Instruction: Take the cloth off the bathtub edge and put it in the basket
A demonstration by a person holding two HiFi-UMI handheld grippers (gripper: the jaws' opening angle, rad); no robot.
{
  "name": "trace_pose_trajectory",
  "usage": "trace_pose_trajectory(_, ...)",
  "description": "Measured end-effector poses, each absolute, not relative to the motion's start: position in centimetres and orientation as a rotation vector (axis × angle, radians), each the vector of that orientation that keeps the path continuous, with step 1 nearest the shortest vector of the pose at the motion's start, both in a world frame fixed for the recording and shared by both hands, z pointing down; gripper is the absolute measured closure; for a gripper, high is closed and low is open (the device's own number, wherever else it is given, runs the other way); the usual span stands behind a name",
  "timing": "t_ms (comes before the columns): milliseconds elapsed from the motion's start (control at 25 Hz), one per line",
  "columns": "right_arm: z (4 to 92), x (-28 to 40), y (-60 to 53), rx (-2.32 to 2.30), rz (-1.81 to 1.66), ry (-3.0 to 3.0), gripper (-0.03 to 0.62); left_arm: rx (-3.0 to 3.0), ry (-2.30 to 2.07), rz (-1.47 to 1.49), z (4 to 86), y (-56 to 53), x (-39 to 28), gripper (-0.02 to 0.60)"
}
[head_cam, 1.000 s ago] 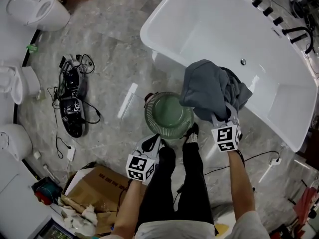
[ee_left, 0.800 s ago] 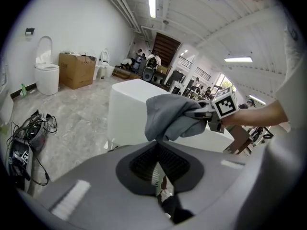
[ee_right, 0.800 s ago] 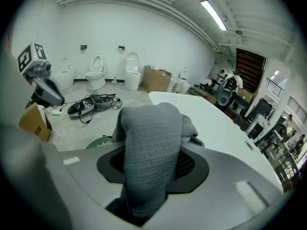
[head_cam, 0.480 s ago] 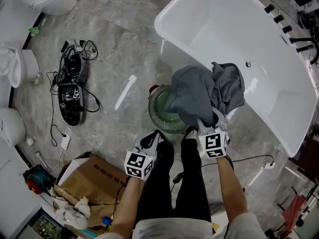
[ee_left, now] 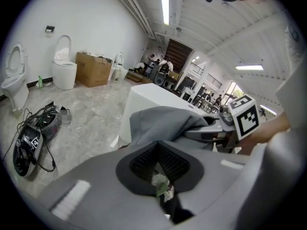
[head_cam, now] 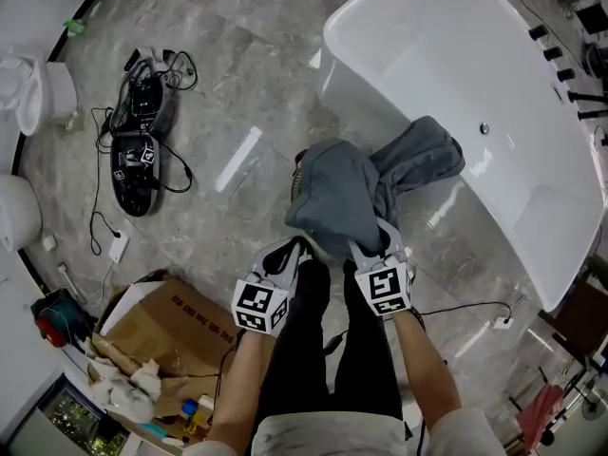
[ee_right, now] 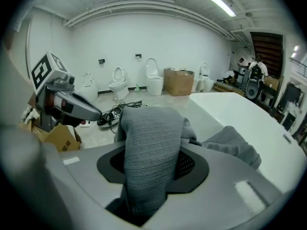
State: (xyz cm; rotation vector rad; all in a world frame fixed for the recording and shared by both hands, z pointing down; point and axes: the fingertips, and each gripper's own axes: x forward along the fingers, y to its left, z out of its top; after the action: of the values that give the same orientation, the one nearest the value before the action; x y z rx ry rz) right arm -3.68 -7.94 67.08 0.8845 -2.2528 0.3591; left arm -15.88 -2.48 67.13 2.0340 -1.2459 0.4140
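Grey cloth (head_cam: 332,188) | right tongs (head_cam: 372,238) clamped | tail trails toward bathtub (head_cam: 456,55)

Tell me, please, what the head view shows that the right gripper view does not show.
Only the head view shows the person's legs and the drain inside the bathtub. Only the right gripper view shows toilets along the far wall, ceiling lights, and the right gripper clamped on the grey cloth. Both show that cloth, the bathtub and the left gripper.
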Motion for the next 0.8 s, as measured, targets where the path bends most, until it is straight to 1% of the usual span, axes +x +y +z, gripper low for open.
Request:
trace_pose_trajectory(240, 68.2, -7.7, -4.5, 0.75, 0.429, -2.297, 0.425, 1.992, -1.268, 0.41, 68.1, -1.8, -17.2, 0.525)
trace_pose_trajectory(400, 68.7, -8.9, -3.3, 0.695, 0.497, -2.33, 0.425, 1.985, -1.277, 0.417, 68.2, -2.0, -17.5, 0.525)
trace_pose_trajectory(600, 69.5, -8.7, -4.2, 0.735, 0.522, -2.308, 0.425, 1.98, -1.283, 0.42, 68.5, -2.0, -18.0, 0.525)
trace_pose_trajectory(800, 73.2, -5.3, -6.1, 0.83, 0.605, -2.202, 0.425, 1.974, -1.29, 0.42, 68.8, -2.1, -17.9, 0.525)
